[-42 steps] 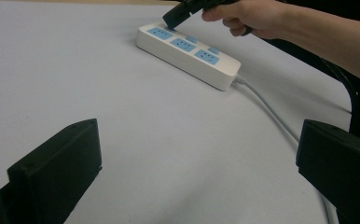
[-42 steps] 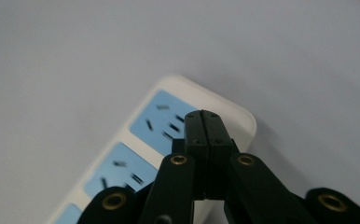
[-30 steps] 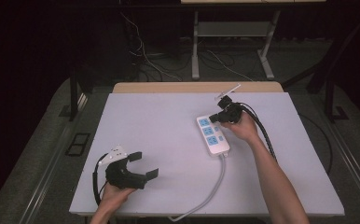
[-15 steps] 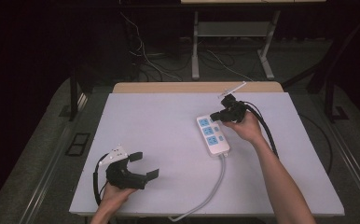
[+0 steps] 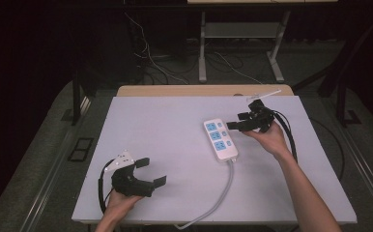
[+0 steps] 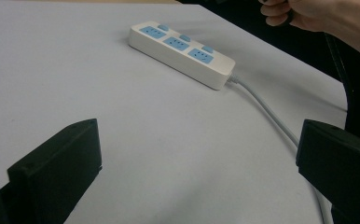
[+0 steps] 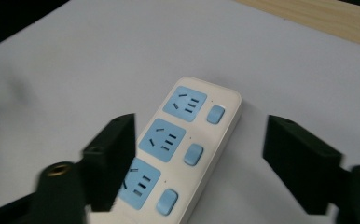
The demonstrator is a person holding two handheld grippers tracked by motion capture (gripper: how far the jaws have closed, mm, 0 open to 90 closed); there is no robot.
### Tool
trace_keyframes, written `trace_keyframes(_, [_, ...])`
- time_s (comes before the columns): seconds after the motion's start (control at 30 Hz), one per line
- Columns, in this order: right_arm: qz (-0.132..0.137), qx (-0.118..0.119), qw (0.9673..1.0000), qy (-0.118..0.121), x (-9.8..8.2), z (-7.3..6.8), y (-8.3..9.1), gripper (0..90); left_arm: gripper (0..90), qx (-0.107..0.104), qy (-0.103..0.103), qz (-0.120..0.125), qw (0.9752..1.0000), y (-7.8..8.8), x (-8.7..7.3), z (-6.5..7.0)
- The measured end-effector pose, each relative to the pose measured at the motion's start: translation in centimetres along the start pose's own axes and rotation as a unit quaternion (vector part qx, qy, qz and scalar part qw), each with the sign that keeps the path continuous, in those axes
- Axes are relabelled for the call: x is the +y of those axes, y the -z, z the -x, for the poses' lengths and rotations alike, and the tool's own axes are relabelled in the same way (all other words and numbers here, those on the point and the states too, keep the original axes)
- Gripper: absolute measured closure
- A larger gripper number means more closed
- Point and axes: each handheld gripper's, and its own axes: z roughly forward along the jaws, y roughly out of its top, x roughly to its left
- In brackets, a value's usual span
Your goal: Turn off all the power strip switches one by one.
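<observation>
We noted the power strip (image 5: 220,139) lying flat on the white table (image 5: 165,125), right of centre, long axis running away from the person and slightly tilted, cord trailing toward the near edge. The right gripper (image 5: 237,122) hovered just beside its far right end, jaws just opened wide, nothing between them; in its own view the strip (image 7: 180,149) lay below, probably untouched. The left gripper (image 5: 151,171) sat well apart, jaws wide and empty. Right hand was nearer.
</observation>
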Motion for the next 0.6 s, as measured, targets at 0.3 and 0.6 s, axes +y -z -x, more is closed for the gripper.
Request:
trace_keyframes(0.3, [0.016,-0.001,0.9993,-0.035,-2.5,-0.2,3.3,0.2,0.0,-0.003,0.001,0.0,1.0,-0.1,0.0,0.1])
trace_keyframes(0.6, [0.035,0.006,0.9987,-0.036,-5.3,-1.7,6.3,0.2,0.0,-0.005,0.002,0.001,1.0,-0.3,0.0,0.3])
